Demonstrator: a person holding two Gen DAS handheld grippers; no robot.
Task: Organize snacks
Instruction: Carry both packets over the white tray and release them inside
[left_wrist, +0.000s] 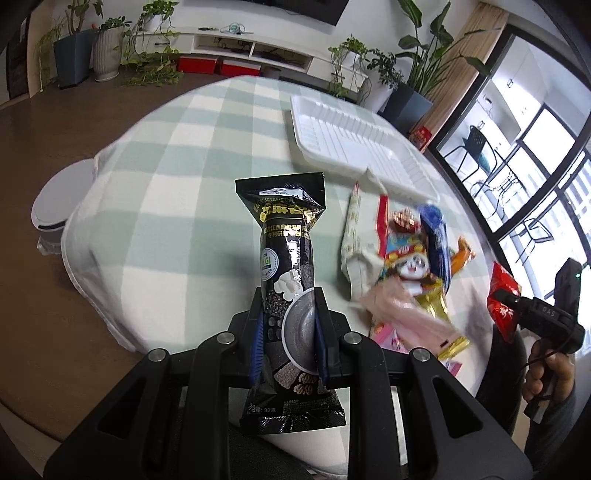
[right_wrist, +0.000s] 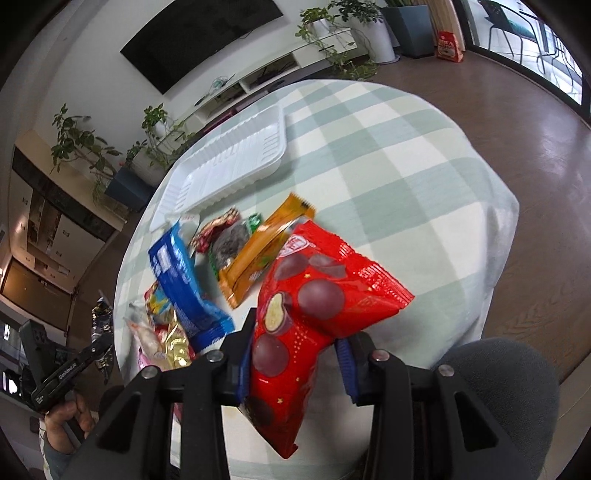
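My left gripper (left_wrist: 288, 325) is shut on a black sesame snack pack (left_wrist: 288, 266), held upright above the checked tablecloth. My right gripper (right_wrist: 295, 354) holds a red snack bag (right_wrist: 314, 295) with purple rounds printed on it; the jaws look wider than the bag where they meet it. That bag and gripper also show in the left wrist view (left_wrist: 504, 299). A white ribbed tray (left_wrist: 354, 140) lies at the table's far side, also in the right wrist view (right_wrist: 229, 162). A pile of snacks lies in front of it: a blue pack (right_wrist: 181, 273), an orange bar (right_wrist: 262, 247).
The round table carries a green-and-white checked cloth (left_wrist: 177, 192). A white robot vacuum (left_wrist: 59, 199) sits on the floor at left. Potted plants (left_wrist: 413, 85) and a TV cabinet (left_wrist: 236, 48) stand beyond the table. Glass doors (left_wrist: 535, 155) are at the right.
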